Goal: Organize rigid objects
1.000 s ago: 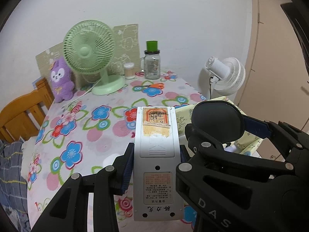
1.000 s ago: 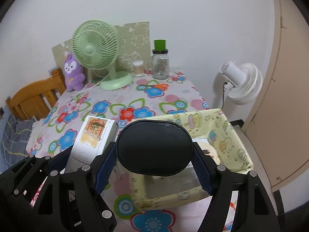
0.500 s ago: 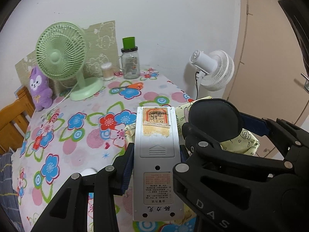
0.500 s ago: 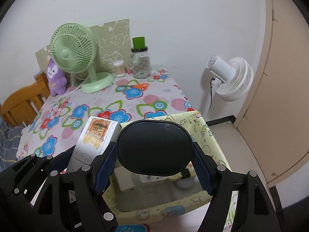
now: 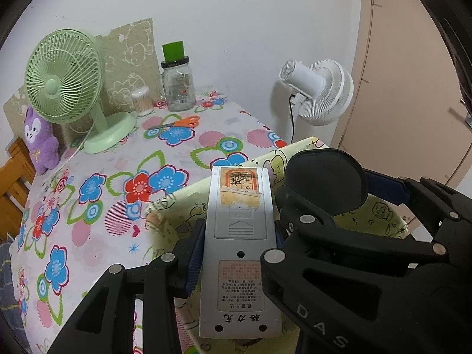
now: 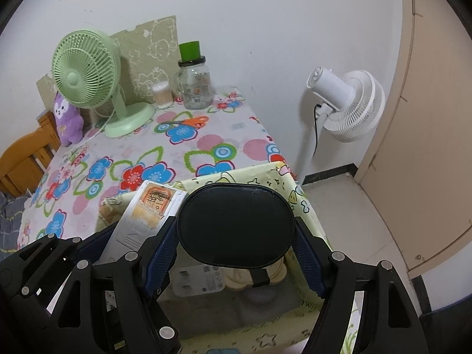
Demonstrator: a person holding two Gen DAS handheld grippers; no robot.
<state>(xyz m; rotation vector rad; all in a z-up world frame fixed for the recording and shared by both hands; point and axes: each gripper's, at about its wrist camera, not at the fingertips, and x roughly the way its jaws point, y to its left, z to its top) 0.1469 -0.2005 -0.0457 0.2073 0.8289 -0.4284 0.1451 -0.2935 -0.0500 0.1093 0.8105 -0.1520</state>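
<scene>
The left gripper (image 5: 237,253) is clamped on a grey remote control (image 5: 239,236), back side up, its blue pads pressing the two long edges. The right gripper (image 6: 236,253) is closed on a flat black oval case (image 6: 236,224), one pad on each end.

The left wrist view shows the remote's full length, with the battery cover, a worn orange sticker at the far end and a printed label at the near end; the black case sits just right of the fingers, above the right gripper's black frame. The right wrist view shows only the remote's far end, poking up left of the fingers.

Only the right wrist view looks into the yellow fabric box (image 6: 306,206) under both grippers: below the case lie a white rectangular item (image 6: 200,280) and a cream-coloured one with a black strap (image 6: 259,274). In the left wrist view the remote and gripper hide that inside.

Beyond the fingertips, on the flowered tablecloth (image 5: 97,206), stand a green fan (image 5: 63,85), a glass jar (image 5: 178,88), orange scissors (image 5: 180,123) and a purple plush toy (image 5: 39,141).
</scene>
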